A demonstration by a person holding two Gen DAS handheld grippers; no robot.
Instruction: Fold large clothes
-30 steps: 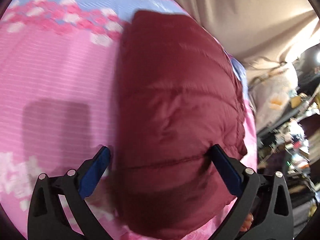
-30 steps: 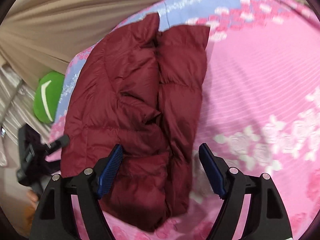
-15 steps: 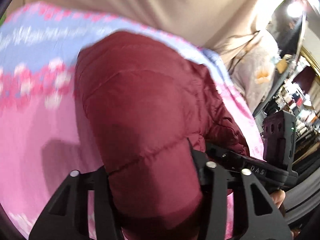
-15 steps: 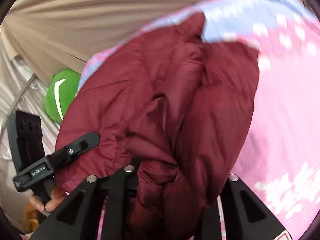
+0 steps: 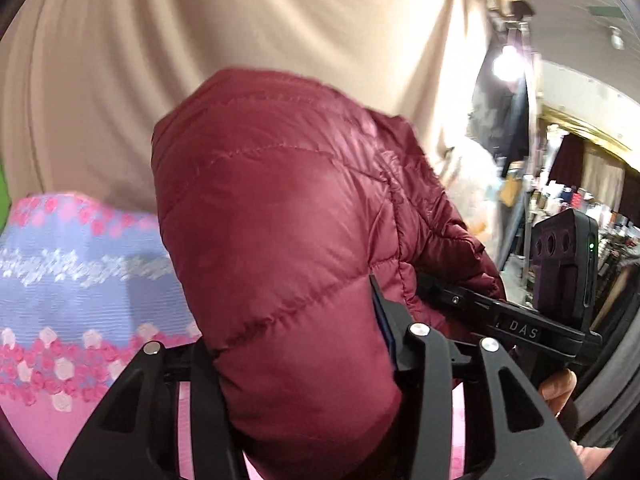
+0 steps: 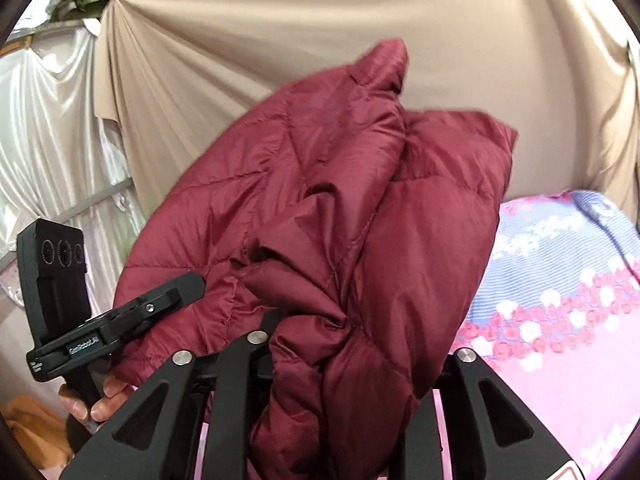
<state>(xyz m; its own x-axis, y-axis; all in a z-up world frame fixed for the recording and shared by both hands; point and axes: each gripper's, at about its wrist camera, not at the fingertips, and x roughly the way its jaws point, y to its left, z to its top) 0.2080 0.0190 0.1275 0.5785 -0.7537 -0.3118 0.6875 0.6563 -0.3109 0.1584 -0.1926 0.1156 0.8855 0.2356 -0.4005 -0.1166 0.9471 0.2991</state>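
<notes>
Bulging between both tools, the jacket [image 5: 288,248] hangs raised above the bed [image 5: 80,280], before a beige curtain [image 6: 280,40]. Left tool [image 5: 304,376] and right tool [image 6: 344,380] each clamp a puffy fold, jaws having just eased slightly.

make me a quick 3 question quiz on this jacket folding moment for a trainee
1. True or false: the maroon puffer jacket lies flat on the floral bedsheet.
2. How many grippers grip the jacket? A one, B two, C none.
3. What hangs behind the jacket?

Key:
1. False; it is held up above the sheet.
2. B; the left gripper and the right gripper each clamp a bunch of it.
3. A beige curtain.
</notes>
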